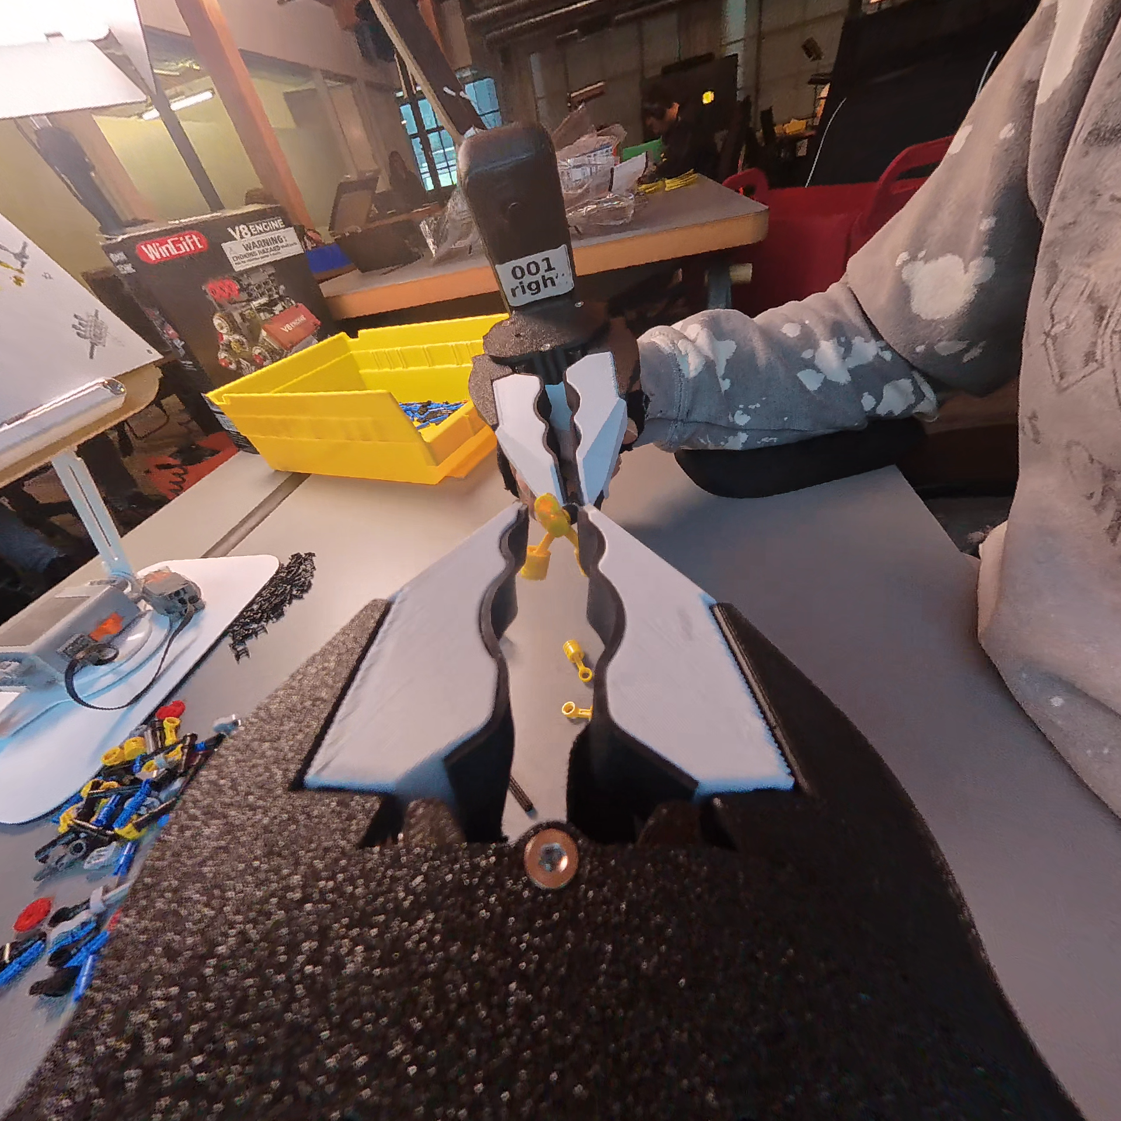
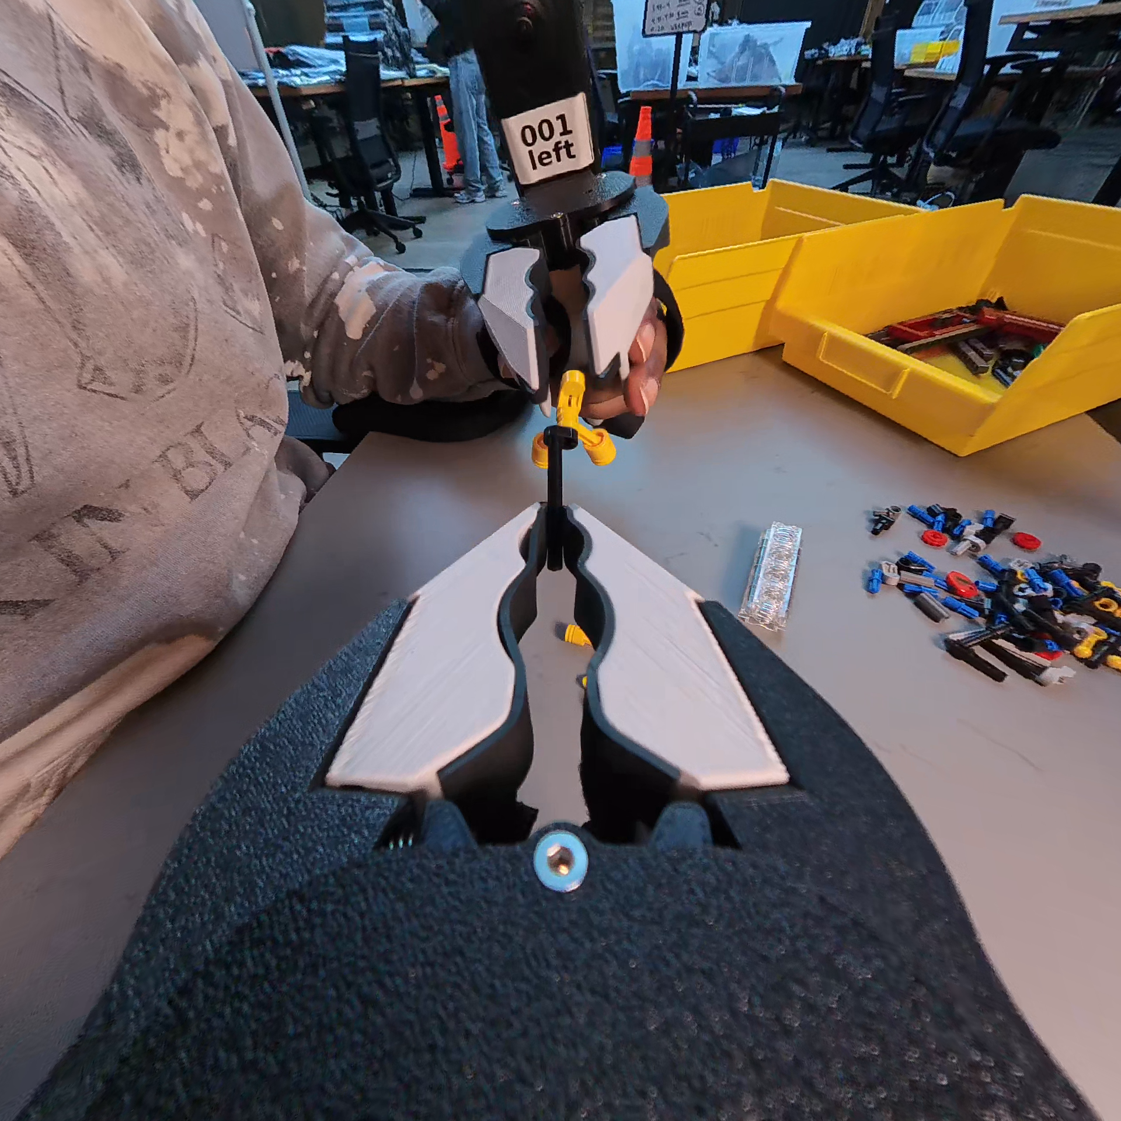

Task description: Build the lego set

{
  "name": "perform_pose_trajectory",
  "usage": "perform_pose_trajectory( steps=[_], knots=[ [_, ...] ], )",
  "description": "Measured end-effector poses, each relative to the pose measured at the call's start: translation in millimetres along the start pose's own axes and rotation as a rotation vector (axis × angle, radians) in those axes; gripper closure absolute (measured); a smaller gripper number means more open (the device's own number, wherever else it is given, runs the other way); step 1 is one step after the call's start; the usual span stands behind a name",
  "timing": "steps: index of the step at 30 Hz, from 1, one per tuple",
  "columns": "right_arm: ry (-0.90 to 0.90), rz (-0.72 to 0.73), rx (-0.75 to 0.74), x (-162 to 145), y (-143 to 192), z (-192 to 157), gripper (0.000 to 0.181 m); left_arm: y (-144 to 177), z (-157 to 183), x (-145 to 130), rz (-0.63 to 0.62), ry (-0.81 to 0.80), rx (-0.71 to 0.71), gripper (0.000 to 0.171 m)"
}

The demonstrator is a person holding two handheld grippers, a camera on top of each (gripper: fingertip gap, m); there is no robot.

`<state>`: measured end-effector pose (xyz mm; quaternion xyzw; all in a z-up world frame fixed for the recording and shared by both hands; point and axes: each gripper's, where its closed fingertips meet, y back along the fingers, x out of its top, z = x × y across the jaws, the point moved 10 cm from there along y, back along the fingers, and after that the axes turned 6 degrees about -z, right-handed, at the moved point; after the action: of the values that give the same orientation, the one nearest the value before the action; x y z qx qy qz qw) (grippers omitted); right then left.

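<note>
You're pinching small yellow plastic piston assembly [image 1: 549, 537] with left gripper [image 1: 553, 509], right gripper [image 2: 553, 534] clamping thin black plastic axle [image 2: 553, 485] through it, above near edge of grey table [image 2: 697, 461]. Risk: twisting, axle slipping, pistons dropping among loose yellow pistons [image 1: 576, 658].

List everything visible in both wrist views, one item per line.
black axle: one, black, clamped in the right gripper's tips
yellow connector: one, yellow, in the left gripper's tips, on the axle's end
hanging pistons: two, yellow, on the axle
loose pistons: two, yellow, on the table under the grippers
clear plate: one, transparent, on the table
parts pile: many, blue, black, red, yellow, beside the plate
chain links: heap, black, on the table
bins: two, yellow, far table edge
table: one, grey
sleeve: grey, mottled
left gripper: shut
right gripper: shut
</note>
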<state>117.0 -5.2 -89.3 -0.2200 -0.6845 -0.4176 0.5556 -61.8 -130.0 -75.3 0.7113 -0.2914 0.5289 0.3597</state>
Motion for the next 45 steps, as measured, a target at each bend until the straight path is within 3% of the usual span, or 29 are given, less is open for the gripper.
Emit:
perform_pose_trajectory(
  steps=[4, 8, 20, 25, 29, 31, 37, 42, 45],
  knots=[
    [-0.005, -0.011, 0.012, -0.7, -1.2, -0.4, 0.177, -1.9, 0.2, -0.2, 0.009, 0.04, -0.022, 0.163],
    [-0.066, -0.008, 0.079, -1.1, -1.5, 0.3, 0.177, -1.5, 4.7, 1.3, 0.0, -0.035, -0.033, 0.163],
    [-0.396, -0.065, 0.451, -9.8, -14.6, 9.3, 0.179, -0.8, 36.4, 25.4, -0.332, -0.824, -0.043, 0.163],
    [-0.531, -0.101, 0.519, -16.6, -16.3, 9.7, 0.178, -4.8, 51.3, 21.3, -0.397, -1.149, 0.004, 0.163],
    [-0.61, -0.118, 0.554, -23.6, -16.8, 6.4, 0.178, -8.8, 61.1, 17.1, -0.422, -1.275, 0.01, 0.163],
    [-0.631, -0.098, 0.563, -23.4, -16.6, 5.5, 0.178, -9.6, 60.4, 17.2, -0.41, -1.168, 0.004, 0.171],
    [-0.524, -0.013, 0.505, -0.8, -12.3, 0.5, 0.178, -2.4, 43.7, 32.6, -0.199, -0.562, 0.05, 0.171],
    [-0.485, 0.053, 0.453, 6.6, -4.1, -4.7, 0.177, 5.5, 22.0, 34.0, -0.058, -0.021, 0.043, 0.127],
    [-0.482, 0.072, 0.445, 8.0, -3.1, -8.5, 0.178, 7.9, 23.1, 30.4, 0.02, 0.093, -0.028, 0.145]
  ],
)
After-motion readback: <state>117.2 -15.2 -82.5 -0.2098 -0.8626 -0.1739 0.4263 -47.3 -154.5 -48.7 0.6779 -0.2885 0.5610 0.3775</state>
